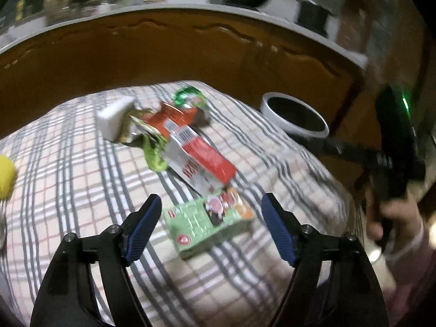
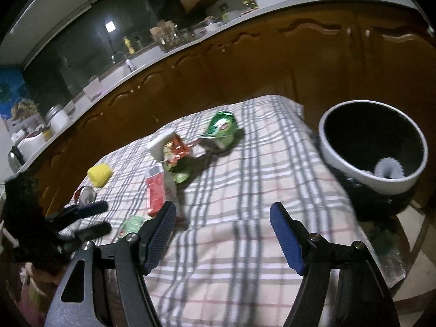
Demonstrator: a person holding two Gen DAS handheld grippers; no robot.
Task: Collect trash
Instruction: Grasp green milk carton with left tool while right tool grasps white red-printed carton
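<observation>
Motion blur smears both views, so I can't read the print on any wrapper. My left gripper (image 1: 211, 227) hangs with jaws spread wide, the small green carton (image 1: 208, 224) lying flat between them, untouched. Just beyond lie a red-and-white box (image 1: 200, 154), crumpled wrappers and a green packet (image 1: 189, 98). My right gripper (image 2: 222, 235) is also spread, grasping nothing, the bin (image 2: 373, 147) ahead to its right. All this sits on a plaid cloth (image 2: 245, 245), brown cabinets (image 2: 272, 65) behind
</observation>
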